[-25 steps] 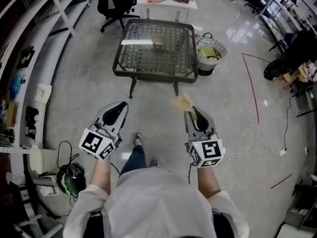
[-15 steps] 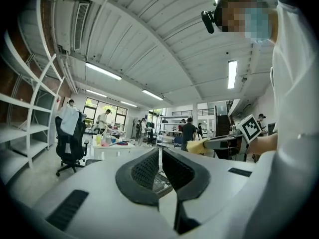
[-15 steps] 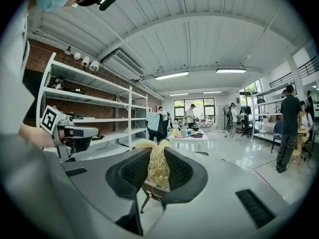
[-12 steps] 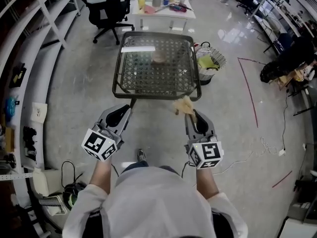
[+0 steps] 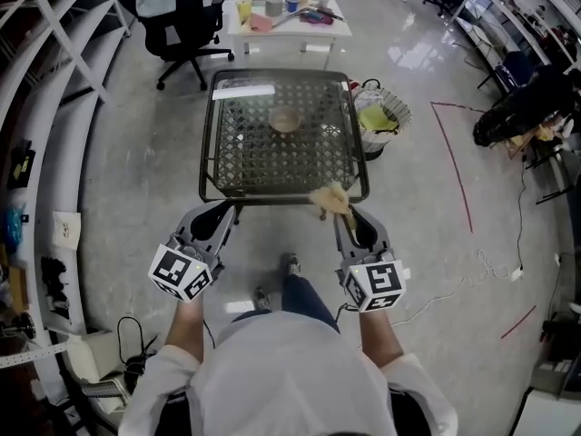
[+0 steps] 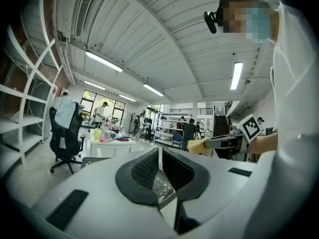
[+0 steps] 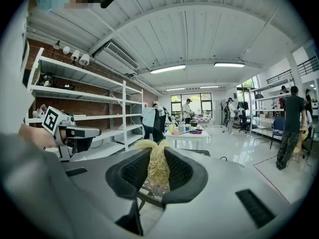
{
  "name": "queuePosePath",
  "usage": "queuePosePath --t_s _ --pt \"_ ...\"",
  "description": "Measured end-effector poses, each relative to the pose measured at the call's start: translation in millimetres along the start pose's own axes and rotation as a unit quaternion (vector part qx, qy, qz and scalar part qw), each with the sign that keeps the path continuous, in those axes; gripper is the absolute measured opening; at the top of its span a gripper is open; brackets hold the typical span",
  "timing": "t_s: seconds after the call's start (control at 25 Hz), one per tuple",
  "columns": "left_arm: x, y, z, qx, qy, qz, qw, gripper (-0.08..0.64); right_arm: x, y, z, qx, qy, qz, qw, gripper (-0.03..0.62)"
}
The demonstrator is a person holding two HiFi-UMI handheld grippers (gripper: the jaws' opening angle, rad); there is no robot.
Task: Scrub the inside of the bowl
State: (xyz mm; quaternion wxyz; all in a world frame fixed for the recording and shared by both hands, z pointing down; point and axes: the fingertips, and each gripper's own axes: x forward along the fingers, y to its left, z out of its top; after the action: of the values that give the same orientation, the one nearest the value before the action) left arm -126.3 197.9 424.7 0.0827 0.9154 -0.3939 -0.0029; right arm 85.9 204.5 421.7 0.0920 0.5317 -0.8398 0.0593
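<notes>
A small tan bowl [image 5: 284,119] sits on the far half of a dark mesh-topped table [image 5: 227,166]. My left gripper [image 5: 226,211] hovers at the table's near left corner, shut with nothing between its fingers; the left gripper view shows its jaws [image 6: 159,159] closed together. My right gripper [image 5: 346,216] is shut on a yellowish fibrous scrubber [image 5: 330,197] over the table's near right edge. In the right gripper view the scrubber [image 7: 157,166] sticks up from between the pads. Both grippers are well short of the bowl.
A wire waste basket [image 5: 385,108] stands by the table's right side. Beyond the table are a white desk [image 5: 281,5] with bottles and a black office chair [image 5: 186,16]. White shelving [image 5: 54,80] runs along the left. Red tape lines [image 5: 454,157] and cables mark the floor at right.
The person has walked forward, so the table and bowl are nearer. Both grippers now reach the table's near edge, still held the same way, with the scrubber still in the right one.
</notes>
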Motion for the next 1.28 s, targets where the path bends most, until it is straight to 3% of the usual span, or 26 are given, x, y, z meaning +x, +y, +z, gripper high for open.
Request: queuePosePath --t_s 0.72,1.0,1.28 --pt "133 57 3 0.013 0.015 0.085 0.9962 0.048 121 -103 22 -0.013 -0.002 0.077 0.997 0.092" --pt "151 92 -12 -0.002 0.041 0.076 0.9963 0.048 168 -99 15 0.002 0.021 0.09 0.996 0.092" --pt "181 149 0 -0.008 0.047 0.026 0.9985 0.048 222 -92 27 0.008 0.025 0.054 0.998 0.092"
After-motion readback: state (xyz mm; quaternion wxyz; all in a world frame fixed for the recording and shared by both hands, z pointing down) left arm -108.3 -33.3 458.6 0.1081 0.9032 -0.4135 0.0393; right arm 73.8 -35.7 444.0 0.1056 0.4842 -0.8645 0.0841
